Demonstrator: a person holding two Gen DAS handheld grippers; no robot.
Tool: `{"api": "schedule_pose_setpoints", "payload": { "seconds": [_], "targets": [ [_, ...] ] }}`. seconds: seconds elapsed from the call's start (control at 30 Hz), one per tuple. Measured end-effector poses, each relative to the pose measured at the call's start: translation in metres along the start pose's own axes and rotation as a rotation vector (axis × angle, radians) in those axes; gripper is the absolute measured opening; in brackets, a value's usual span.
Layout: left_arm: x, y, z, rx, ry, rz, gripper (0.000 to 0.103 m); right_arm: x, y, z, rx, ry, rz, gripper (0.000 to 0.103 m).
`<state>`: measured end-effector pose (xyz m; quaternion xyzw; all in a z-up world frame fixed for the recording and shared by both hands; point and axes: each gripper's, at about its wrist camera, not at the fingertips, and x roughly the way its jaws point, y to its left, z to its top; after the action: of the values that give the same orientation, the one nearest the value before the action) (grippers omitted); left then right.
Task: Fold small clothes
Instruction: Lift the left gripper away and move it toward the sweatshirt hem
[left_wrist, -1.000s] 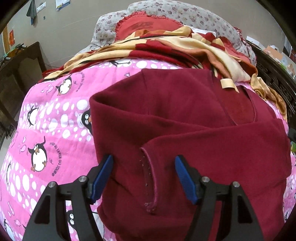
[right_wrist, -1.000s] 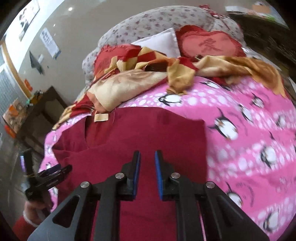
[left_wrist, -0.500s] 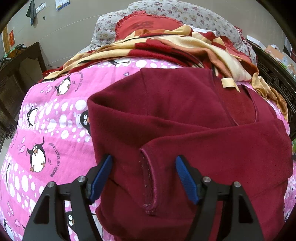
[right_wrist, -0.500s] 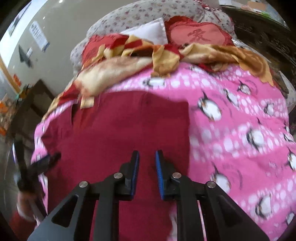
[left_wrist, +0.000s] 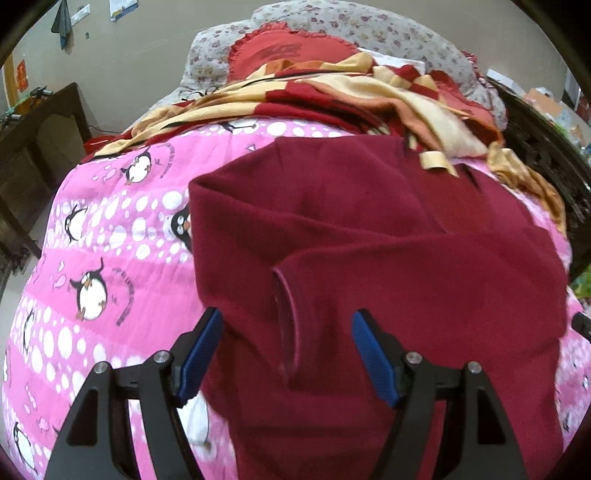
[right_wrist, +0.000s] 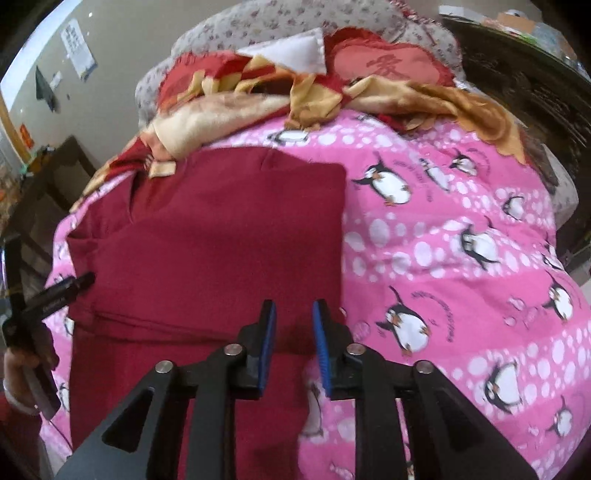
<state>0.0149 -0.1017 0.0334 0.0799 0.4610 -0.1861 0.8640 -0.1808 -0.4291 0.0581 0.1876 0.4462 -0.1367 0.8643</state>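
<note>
We hover over the maroon top (left_wrist: 369, 229) on the penguin quilt (left_wrist: 110, 240) — our left gripper (left_wrist: 286, 350) gaping wide above its cuff, right gripper (right_wrist: 294, 339) parting, empty, above its hem

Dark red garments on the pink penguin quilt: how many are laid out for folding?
1. A single dark red top lies mid-quilt, one sleeve folded across its front, below the red-and-cream blanket. More clothes could be hidden in that blanket pile.

Bare quilt (right_wrist: 461, 258) lies open right of the shirt (right_wrist: 221, 236); a heaped blanket (right_wrist: 229, 110) blocks the far side, dark furniture (left_wrist: 33, 155) the left.
</note>
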Motion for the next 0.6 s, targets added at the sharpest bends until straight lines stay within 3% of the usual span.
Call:
{"api": "schedule_pose_setpoints", "payload": {
  "seconds": [0.07,0.17,0.27,0.37,0.47,0.6],
  "targets": [
    [-0.011,0.004,-0.008,-0.008,-0.007,-0.006,0.076,0.004,-0.007,-0.004,0.027,0.011,-0.017,0.060],
    [-0.024,0.014,-0.023,-0.038,0.006,-0.018,0.076,0.022,-0.017,-0.009,0.088,0.054,0.010,0.061],
    [-0.039,0.024,-0.042,-0.045,0.020,-0.011,0.076,0.034,-0.028,-0.011,0.125,0.047,0.089,0.041],
    [-0.054,0.031,-0.060,-0.037,0.027,-0.005,0.076,0.031,-0.034,-0.012,0.172,0.050,0.105,0.041],
    [-0.070,0.038,-0.077,-0.053,0.031,-0.021,0.076,0.004,-0.030,-0.014,0.163,0.026,0.091,0.041],
    [-0.082,0.048,-0.096,-0.117,0.068,-0.075,0.082,-0.040,-0.032,-0.026,0.130,0.011,0.187,0.044]
  ]
}}
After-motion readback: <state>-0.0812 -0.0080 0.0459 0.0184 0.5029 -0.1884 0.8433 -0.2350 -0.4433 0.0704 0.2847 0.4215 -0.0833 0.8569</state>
